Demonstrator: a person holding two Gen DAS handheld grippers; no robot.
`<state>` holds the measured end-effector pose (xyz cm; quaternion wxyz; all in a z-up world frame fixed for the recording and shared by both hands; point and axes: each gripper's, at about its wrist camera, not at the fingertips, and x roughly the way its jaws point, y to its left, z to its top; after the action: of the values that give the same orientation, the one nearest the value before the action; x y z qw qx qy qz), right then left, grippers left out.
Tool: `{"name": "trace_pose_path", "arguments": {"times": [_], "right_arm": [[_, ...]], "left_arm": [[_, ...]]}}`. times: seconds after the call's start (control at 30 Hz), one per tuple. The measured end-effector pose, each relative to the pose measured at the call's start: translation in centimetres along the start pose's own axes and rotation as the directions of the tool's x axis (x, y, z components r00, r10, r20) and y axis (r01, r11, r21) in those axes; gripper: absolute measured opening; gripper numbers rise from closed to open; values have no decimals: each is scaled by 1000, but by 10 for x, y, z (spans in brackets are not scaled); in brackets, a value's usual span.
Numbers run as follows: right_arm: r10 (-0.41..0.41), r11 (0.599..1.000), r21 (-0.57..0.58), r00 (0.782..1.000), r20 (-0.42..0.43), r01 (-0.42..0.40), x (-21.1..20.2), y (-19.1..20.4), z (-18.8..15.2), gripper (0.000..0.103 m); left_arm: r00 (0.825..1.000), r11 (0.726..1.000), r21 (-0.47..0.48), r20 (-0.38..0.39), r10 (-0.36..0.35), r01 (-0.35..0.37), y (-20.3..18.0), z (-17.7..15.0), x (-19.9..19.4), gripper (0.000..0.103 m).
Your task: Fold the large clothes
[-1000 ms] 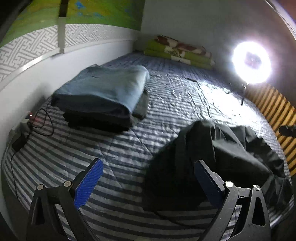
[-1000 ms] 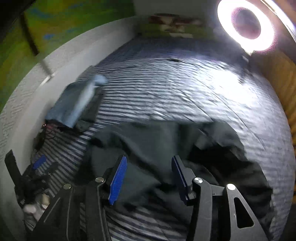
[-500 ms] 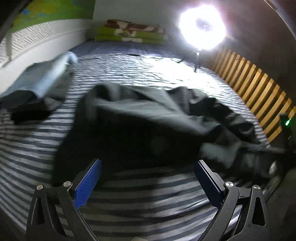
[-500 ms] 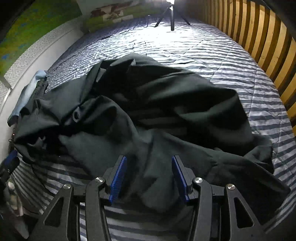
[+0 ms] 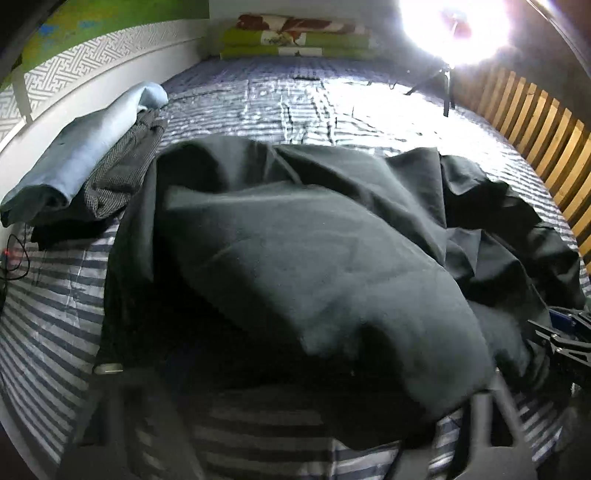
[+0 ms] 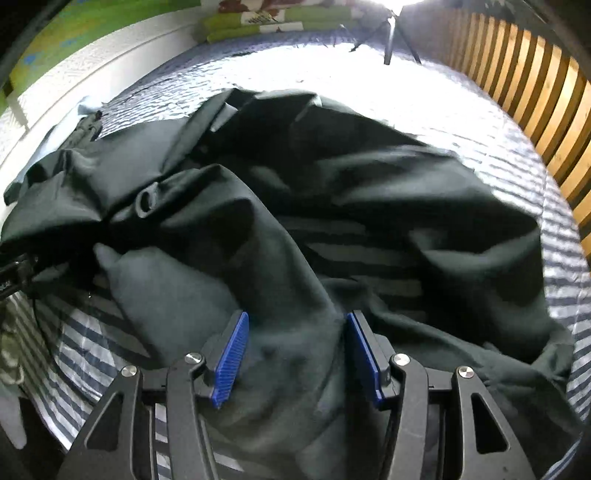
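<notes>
A large dark garment (image 5: 303, 258) lies crumpled on the striped bed cover (image 5: 44, 325). My left gripper (image 5: 295, 391) is low over its near edge. Its fingers are only dark blurs at the bottom of the left wrist view, its jaws are closing, and cloth hides the pads. In the right wrist view the garment (image 6: 388, 192) spreads across the bed. My right gripper (image 6: 297, 356) straddles a bunched fold with cloth filling the gap between the blue pads (image 6: 231, 358), and its jaws are opening slightly. Each gripper shows at the edge of the other's view: the right gripper (image 5: 565, 343), the left gripper (image 6: 14, 273).
A folded pile of light blue and grey checked clothes (image 5: 85, 166) sits at the left by the white wall. Green bedding (image 5: 295, 40) lies at the far end. A bright ring light (image 5: 454, 29) on a tripod and a wooden slatted rail (image 5: 546, 140) line the right. Cables (image 5: 14, 254) lie at the left edge.
Both grippers have come down onto the dark garment. The left view swung from the folded pile to the garment, and its pads are now lost under cloth and blur. Cloth now fills the right gap.
</notes>
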<state>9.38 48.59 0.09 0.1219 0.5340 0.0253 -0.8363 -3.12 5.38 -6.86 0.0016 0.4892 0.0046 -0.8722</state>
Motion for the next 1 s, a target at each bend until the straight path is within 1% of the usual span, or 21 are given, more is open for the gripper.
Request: {"name": "trace_pose_path", "arguments": {"times": [0.03, 0.07, 0.1, 0.13, 0.17, 0.27, 0.37, 0.47, 0.53, 0.63, 0.67, 0.7, 0.73, 0.77, 0.8, 0.83, 0.87, 0.9, 0.93, 0.97, 1.0], "right_arm": [[1, 1000, -1, 1000, -7, -1, 2, -1, 0, 50], [0, 1000, -5, 1000, -6, 0, 2, -1, 0, 38], [-4, 1000, -11, 1000, -5, 4, 0, -2, -1, 15], [-11, 1000, -10, 1000, -8, 11, -2, -4, 0, 5], [-12, 1000, -4, 1000, -4, 12, -6, -6, 0, 1], [-28, 1000, 6, 997, 77, 28, -35, -15, 0, 1], [-61, 998, 12, 981, 184, 60, -79, -24, 2, 0], [-104, 994, 63, 945, 309, 88, -137, -43, 3, 0], [-134, 989, 109, 912, 387, 99, -177, -60, 1, 0], [-193, 978, 157, 866, 461, 135, -217, -79, 3, 0], [-208, 976, 163, 858, 470, 147, -223, -83, 4, 0], [-223, 973, 160, 853, 472, 166, -226, -87, 5, 0], [-230, 972, 153, 855, 465, 178, -223, -88, 6, 0], [-238, 971, 136, 866, 440, 198, -214, -87, 9, 0], [-248, 969, 118, 877, 412, 218, -204, -81, 9, 0], [-264, 965, 96, 891, 371, 246, -188, -77, 12, 0], [-279, 960, 88, 897, 342, 265, -174, -75, 15, 0], [-292, 956, 89, 904, 312, 278, -158, -74, 18, 0], [-300, 954, 88, 912, 280, 287, -140, -71, 23, 1], [-312, 950, 86, 915, 255, 300, -126, -71, 27, 0], [-333, 943, 86, 913, 234, 322, -111, -71, 31, 0]], "left_arm": [[1000, 1000, -9, -13, 5, -5, 4, 1, 0, 29], [1000, 1000, -21, -20, -3, 2, 9, 4, -2, 16], [1000, 999, -35, -16, -26, 26, 15, 7, -7, 10], [1000, 999, -40, -8, -25, 24, 21, 10, -12, 9], [1000, 999, -37, 12, -7, 8, 27, 13, -22, 6], [997, 999, -43, 76, 24, -21, 46, 24, -55, 5], [989, 998, -60, 146, 30, -22, 68, 38, -107, 5], [978, 997, -69, 210, -11, 26, 92, 49, -171, 5], [968, 998, -43, 249, -31, 43, 104, 54, -213, 4], [962, 996, -30, 262, -76, 86, 123, 61, -251, 5], [962, 994, -34, 257, -94, 106, 130, 65, -257, 5], [962, 991, -43, 247, -115, 129, 138, 69, -259, 5], [964, 988, -55, 231, -128, 144, 145, 74, -256, 5], [970, 988, -58, 208, -126, 141, 148, 82, -245, 6], [976, 990, -53, 182, -117, 129, 147, 89, -233, 10], [985, 993, -45, 142, -101, 109, 147, 97, -210, 12], [992, 996, -50, 100, -73, 79, 147, 105, -185, 22], [999, 999, -51, 42, -13, 15, 144, 111, -155, 43], [999, 998, -42, -17, 51, -51, 146, 116, -127, 50], [995, 996, -37, -69, 78, -81, 150, 117, -101, 58], [993, 997, -39, -93, 69, -73, 151, 116, -87, 59]]}}
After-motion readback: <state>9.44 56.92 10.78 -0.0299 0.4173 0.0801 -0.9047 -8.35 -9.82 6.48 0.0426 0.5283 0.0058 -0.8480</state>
